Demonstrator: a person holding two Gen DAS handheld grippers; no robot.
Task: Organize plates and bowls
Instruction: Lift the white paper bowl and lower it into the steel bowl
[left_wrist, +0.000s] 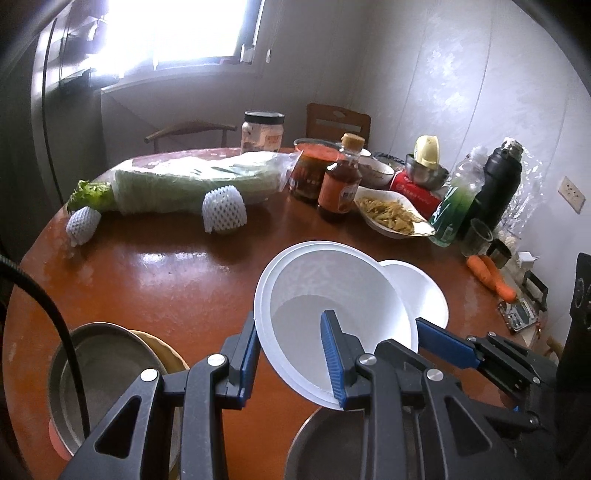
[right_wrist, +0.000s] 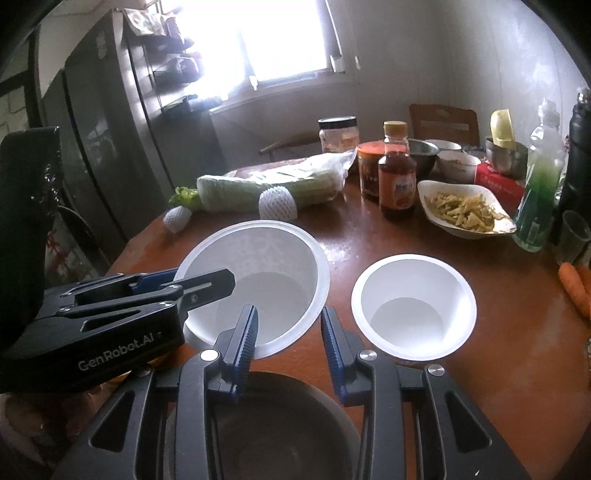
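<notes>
A large white plastic bowl (left_wrist: 325, 295) is tilted above the red-brown round table (left_wrist: 166, 288). My left gripper (left_wrist: 291, 354) has one finger outside and one inside its near rim, gripping the wall. In the right wrist view the same bowl (right_wrist: 266, 273) hangs left of centre with the left gripper (right_wrist: 192, 286) on its left rim. My right gripper (right_wrist: 290, 339) straddles the bowl's near right rim, jaws apart. A smaller white bowl (right_wrist: 413, 306) stands on the table to the right; it also shows behind the large bowl (left_wrist: 417, 291).
A metal basin (left_wrist: 92, 373) and a dark pan (right_wrist: 280, 428) lie near the front edge. At the back stand wrapped cabbage (left_wrist: 192, 181), sauce bottle (left_wrist: 340, 184), a dish of food (left_wrist: 391, 216), a green bottle (left_wrist: 458, 199), a black flask (left_wrist: 498, 184) and carrots (left_wrist: 491, 277).
</notes>
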